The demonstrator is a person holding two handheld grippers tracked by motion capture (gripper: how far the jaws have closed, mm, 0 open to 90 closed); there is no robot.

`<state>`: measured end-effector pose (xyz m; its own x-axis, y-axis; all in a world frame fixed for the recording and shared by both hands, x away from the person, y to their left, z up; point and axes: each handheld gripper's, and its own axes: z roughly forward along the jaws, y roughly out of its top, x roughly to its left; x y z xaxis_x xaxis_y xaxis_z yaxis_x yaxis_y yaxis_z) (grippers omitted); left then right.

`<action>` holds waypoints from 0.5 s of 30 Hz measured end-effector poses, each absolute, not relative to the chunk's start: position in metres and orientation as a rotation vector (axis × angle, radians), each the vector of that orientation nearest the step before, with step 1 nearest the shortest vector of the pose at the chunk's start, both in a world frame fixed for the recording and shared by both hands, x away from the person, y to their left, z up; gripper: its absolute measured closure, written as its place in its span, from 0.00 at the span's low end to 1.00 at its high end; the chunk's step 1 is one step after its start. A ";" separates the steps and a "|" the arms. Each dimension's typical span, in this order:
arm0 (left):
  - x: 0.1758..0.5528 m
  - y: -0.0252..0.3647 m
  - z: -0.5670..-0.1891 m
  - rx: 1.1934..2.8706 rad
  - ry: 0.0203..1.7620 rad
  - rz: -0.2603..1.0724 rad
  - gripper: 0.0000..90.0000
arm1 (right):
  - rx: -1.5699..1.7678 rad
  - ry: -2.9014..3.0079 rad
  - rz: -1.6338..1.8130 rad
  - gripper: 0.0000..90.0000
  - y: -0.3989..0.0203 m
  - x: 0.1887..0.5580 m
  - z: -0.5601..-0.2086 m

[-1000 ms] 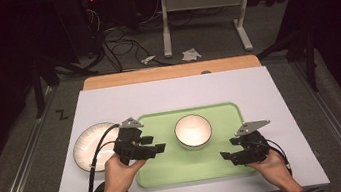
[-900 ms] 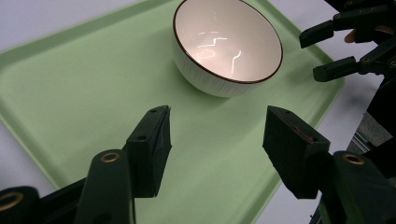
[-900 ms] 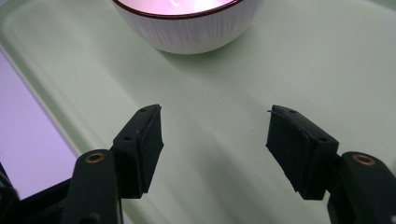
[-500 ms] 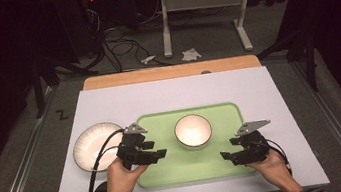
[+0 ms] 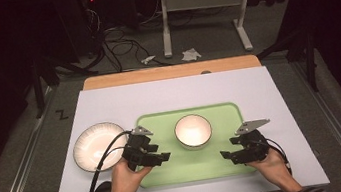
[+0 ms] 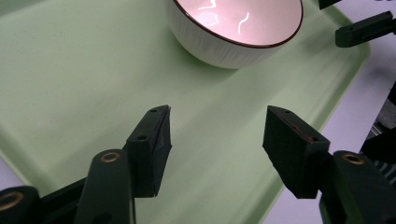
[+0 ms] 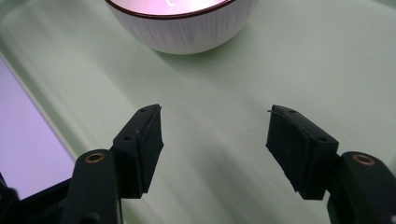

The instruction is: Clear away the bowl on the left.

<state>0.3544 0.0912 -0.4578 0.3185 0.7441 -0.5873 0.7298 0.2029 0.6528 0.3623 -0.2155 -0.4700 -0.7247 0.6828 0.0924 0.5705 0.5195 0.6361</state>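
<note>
Green tray (image 5: pixel 228 161) holds empty white bowl (image 5: pixel 193 130); both claws (image 6: pixel 215 133) (image 7: pixel 215 130) released.

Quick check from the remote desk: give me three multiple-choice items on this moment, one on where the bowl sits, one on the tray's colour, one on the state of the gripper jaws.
1. Where does the white bowl stand?
A. on the green tray
B. on the plate
C. on the bare table

2. What colour is the tray?
A. blue
B. light green
C. red

3. How do the jaws of the left gripper and right gripper stand?
A. both shut on the bowl
B. one shut on the plate
C. both open, nothing between them

Answers: 1 A, the high view shows the bowl inside the tray's rim, the plate lying apart at the tray's left. 2 B, all views show a pale green surface. 3 C, each gripper view shows a wide gap with bare tray behind it.
</note>
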 end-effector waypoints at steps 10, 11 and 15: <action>0.353 0.082 -0.472 1.585 1.429 0.045 0.46 | 1.077 2.596 1.005 0.41 -0.215 0.363 -0.471; 0.355 0.082 -0.472 1.577 1.437 0.044 0.46 | 1.074 2.601 1.000 0.41 -0.215 0.364 -0.471; 0.357 0.083 -0.474 1.586 1.449 0.057 0.46 | 1.098 2.606 1.001 0.41 -0.215 0.366 -0.473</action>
